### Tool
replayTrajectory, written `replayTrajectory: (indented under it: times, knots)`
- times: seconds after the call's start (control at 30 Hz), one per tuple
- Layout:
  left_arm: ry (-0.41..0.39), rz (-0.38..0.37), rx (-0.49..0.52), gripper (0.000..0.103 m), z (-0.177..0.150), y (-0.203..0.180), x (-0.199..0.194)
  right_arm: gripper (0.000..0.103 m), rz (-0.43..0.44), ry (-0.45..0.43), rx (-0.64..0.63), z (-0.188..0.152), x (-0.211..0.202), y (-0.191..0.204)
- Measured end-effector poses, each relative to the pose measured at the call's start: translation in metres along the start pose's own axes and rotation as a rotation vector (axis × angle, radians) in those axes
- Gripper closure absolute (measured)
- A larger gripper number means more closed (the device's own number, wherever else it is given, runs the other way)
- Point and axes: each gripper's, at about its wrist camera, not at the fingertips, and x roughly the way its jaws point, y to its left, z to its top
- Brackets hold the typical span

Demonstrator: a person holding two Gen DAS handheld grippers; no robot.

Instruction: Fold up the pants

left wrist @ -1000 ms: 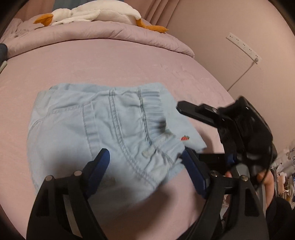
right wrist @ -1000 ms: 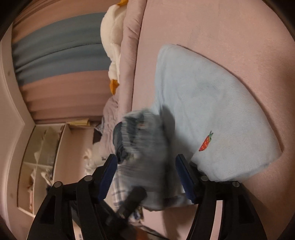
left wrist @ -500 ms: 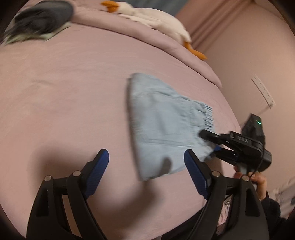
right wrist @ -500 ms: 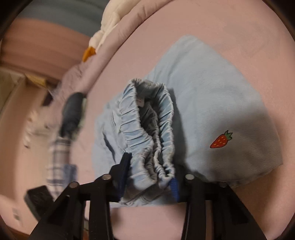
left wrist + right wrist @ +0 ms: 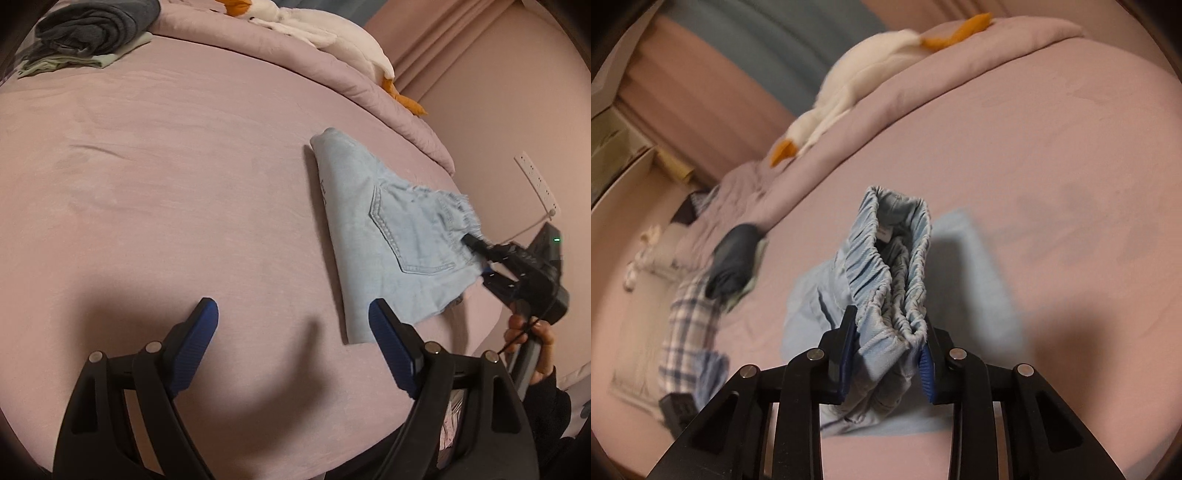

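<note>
The light blue denim pants [image 5: 391,236] lie folded on the pink bed sheet [image 5: 177,177], right of centre in the left wrist view. My left gripper [image 5: 293,338] is open and empty above the sheet, just left of the pants' near corner. My right gripper [image 5: 888,345] is shut on the bunched elastic waistband [image 5: 890,273] and holds it raised off the sheet. It also shows in the left wrist view [image 5: 480,258], clamped on the pants' right edge.
A white goose plush [image 5: 332,37] lies on the rolled pink duvet [image 5: 266,62] at the back. Folded dark and pale clothes [image 5: 88,33] sit at the far left; a plaid garment [image 5: 690,325] lies nearby. A wall with a power strip [image 5: 537,184] stands right.
My left gripper has let the pants go and drawn back to the left. My right gripper has closed on the waistband and lifted it.
</note>
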Motion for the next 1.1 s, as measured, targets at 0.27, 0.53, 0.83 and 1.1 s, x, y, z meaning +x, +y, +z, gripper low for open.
replayTrajectory:
  times: [0.27,0.53,0.83,1.1]
  knots:
    - [0.022,0.024,0.04,0.019,0.007,-0.009,0.013,0.069,-0.047,0.108,0.065,-0.008,0.042,-0.046]
    - [-0.01,0.03,0.087,0.027,0.034,-0.012,0.018,0.046,-0.193,-0.03,-0.012,-0.004,0.001,-0.032]
    - [0.014,-0.037,0.197,0.089,0.093,-0.039,0.056,0.066,-0.074,-0.037,-0.406,-0.045,0.013,0.064]
    - [0.083,-0.063,0.332,0.094,0.127,-0.062,0.104,0.083,0.023,0.087,-0.722,-0.096,0.071,0.139]
